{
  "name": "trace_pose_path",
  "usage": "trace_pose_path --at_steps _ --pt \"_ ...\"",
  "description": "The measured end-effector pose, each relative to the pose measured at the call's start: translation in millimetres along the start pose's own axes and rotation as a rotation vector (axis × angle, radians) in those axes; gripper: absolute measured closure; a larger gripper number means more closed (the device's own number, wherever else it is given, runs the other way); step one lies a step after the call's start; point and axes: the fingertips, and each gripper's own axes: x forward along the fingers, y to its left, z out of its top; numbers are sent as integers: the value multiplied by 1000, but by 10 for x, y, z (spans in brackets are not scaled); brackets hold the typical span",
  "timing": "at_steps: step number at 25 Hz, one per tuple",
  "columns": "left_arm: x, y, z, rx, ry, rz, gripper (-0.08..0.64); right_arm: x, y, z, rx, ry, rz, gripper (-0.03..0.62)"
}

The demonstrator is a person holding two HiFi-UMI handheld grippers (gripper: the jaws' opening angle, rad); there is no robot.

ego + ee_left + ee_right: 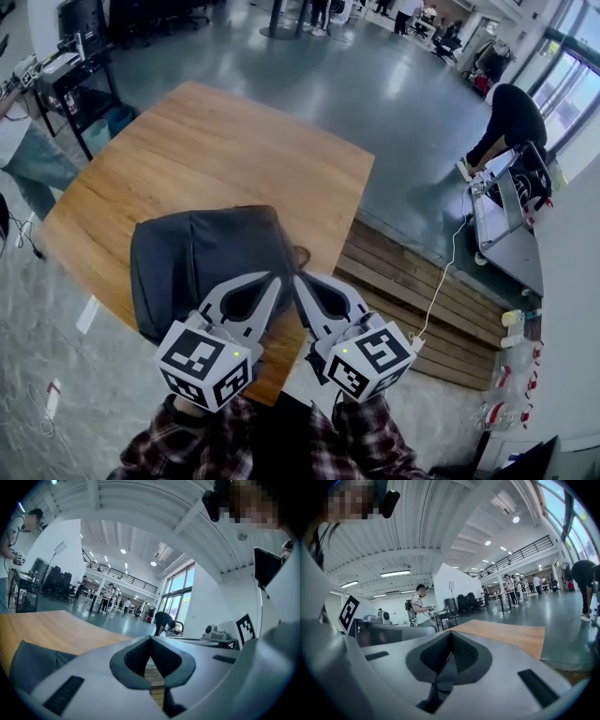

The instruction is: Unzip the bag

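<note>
A dark grey bag (202,258) lies on the near part of a wooden table (216,141). A small brown tab (302,254) sticks out at its right edge. Both grippers hang over the bag's near right corner, tips pointing away from me. The left gripper (277,278) is shut with nothing between its pads. The right gripper (299,278) is also shut and empty, right beside it. In the left gripper view the left gripper (150,638) has its jaws meeting, with the bag (33,663) low at the left. In the right gripper view the right gripper (451,633) is closed over the table (511,637).
To the right of the table lies a slatted wooden platform (422,295) with a white cable (441,277) across it. A person (511,117) bends over a cart at the far right. A dark shelf cart (75,84) and another person (23,159) are at the left.
</note>
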Motion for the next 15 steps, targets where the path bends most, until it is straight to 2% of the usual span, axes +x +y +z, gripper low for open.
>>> trace_pose_path --at_steps 15 --pt "102 14 112 13 2 -3 551 65 -76 62 13 7 19 581"
